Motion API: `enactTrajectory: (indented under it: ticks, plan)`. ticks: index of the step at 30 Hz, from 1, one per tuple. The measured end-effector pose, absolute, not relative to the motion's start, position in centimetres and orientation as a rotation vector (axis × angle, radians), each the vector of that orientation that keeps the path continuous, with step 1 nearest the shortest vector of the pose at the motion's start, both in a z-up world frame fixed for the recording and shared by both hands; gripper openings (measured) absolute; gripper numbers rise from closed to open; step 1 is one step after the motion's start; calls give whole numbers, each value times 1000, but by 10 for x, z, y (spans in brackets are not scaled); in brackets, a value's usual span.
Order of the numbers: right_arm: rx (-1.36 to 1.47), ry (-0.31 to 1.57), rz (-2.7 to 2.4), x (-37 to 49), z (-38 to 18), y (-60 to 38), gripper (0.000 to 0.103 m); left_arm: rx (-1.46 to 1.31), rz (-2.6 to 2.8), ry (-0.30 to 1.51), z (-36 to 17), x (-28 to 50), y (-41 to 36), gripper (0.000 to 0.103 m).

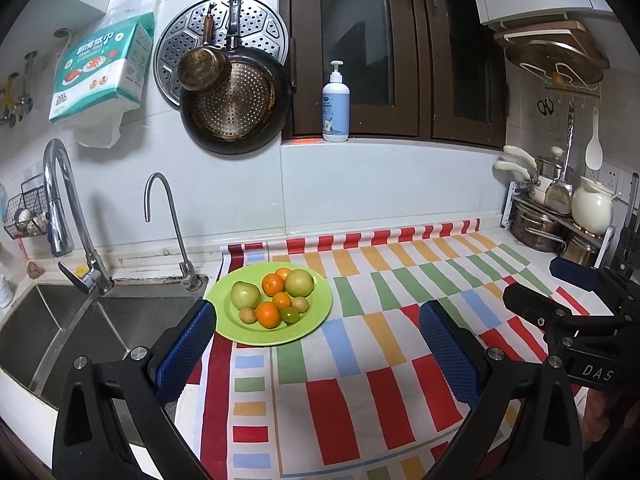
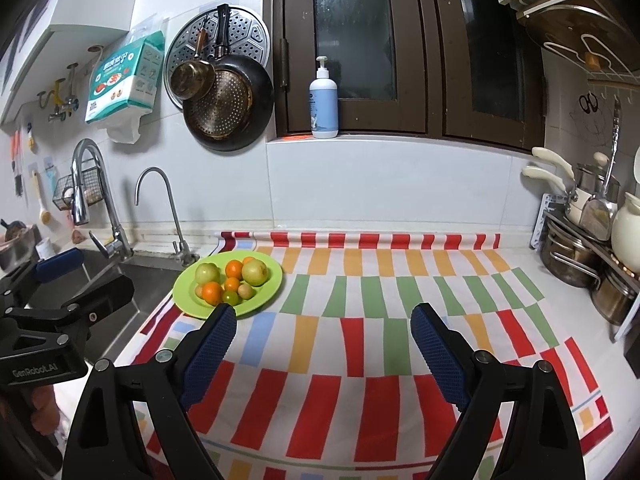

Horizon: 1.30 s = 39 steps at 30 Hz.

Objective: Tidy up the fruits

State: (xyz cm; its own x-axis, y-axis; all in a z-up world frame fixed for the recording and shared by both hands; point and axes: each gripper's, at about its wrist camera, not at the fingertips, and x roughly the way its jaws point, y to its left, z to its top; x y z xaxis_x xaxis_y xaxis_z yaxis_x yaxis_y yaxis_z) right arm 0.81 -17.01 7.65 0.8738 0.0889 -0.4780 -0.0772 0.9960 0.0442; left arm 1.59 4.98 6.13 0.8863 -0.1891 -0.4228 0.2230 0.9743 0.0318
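Here both your grippers are spread wide and hold nothing: the left gripper (image 1: 318, 344) hovers just before the green plate (image 1: 316, 314), the right gripper (image 2: 324, 334) above the striped cloth (image 2: 360, 360). All the fruits lie together on that plate, which sits near the sink (image 1: 60, 320). I think the risk is the crowding: the oranges (image 1: 267, 314) touch the pears (image 1: 245, 295) and the small green fruit (image 1: 290, 314), so a wide finger can push a neighbour off the rim, perhaps into the sink. Round fruit may also slip from the pads.
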Motion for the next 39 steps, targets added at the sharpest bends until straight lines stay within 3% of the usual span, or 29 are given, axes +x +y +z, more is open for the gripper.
enactTrajectory:
  ticks: [39]
  plan:
    - [18,517,94,0,74,-171,90,86,-221,444,58,8,52,103]
